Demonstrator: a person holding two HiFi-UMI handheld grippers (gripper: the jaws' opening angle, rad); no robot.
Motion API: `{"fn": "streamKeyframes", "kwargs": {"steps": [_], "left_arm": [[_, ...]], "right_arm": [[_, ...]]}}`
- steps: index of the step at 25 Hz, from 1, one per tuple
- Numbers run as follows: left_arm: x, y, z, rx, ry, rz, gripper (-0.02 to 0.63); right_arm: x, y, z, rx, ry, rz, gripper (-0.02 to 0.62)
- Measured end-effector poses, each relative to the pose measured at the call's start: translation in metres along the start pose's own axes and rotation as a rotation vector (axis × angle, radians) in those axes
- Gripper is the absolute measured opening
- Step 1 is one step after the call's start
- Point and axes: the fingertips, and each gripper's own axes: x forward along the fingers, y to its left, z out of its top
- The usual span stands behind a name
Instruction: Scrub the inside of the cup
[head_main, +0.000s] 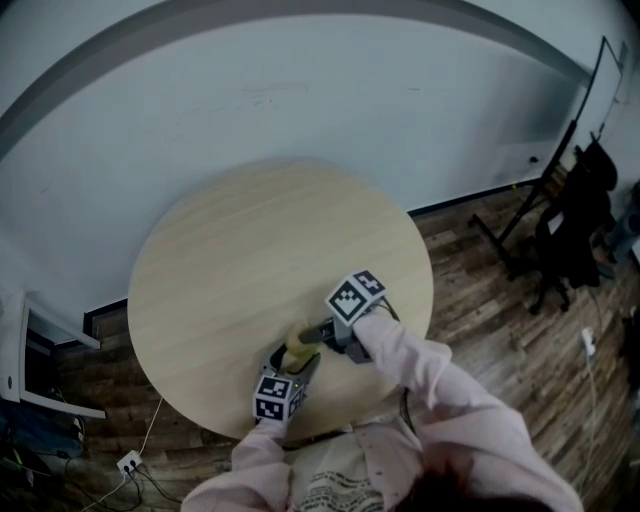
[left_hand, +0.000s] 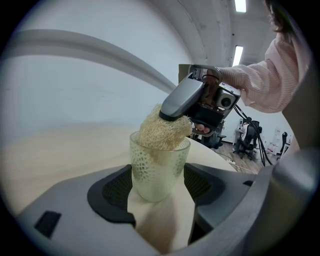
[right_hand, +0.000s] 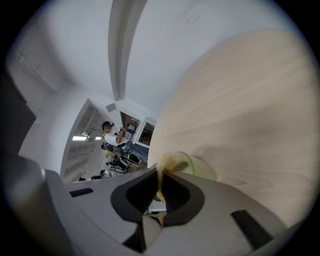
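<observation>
A frosted pale green glass cup (left_hand: 156, 172) stands on the round wooden table (head_main: 250, 250) near its front edge. My left gripper (left_hand: 159, 189) is shut on the cup, one black pad against each side. A tan loofah scrubber (left_hand: 163, 131) is stuffed into the cup's mouth and bulges above the rim. My right gripper (right_hand: 160, 184) is shut on the loofah, which shows as a thin strip between its pads, and reaches down to the cup (right_hand: 192, 167) from the upper right. In the head view both grippers meet at the cup (head_main: 298, 347), left gripper (head_main: 290, 365) below, right gripper (head_main: 312, 335) above right.
The table's front edge (head_main: 330, 432) lies just behind the grippers. An office chair (head_main: 565, 240) and a dark stand (head_main: 520, 215) are on the wood floor at the right. A power strip (head_main: 130, 461) lies on the floor at lower left. A person (right_hand: 108, 131) stands far off.
</observation>
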Motion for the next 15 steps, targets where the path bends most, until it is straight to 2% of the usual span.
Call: {"fn": "streamKeyframes", "kwargs": {"steps": [5,15], "left_arm": [[-0.008,0.0,0.003,-0.019,-0.021,0.004,0.331],[-0.036,0.005,0.005,0.002,-0.053,0.024,0.33]], "right_arm": [[-0.001,0.001,-0.001,0.001,-0.031,0.023,0.02],[-0.011,0.009,0.003,0.008,-0.115,0.086,0.02]]}}
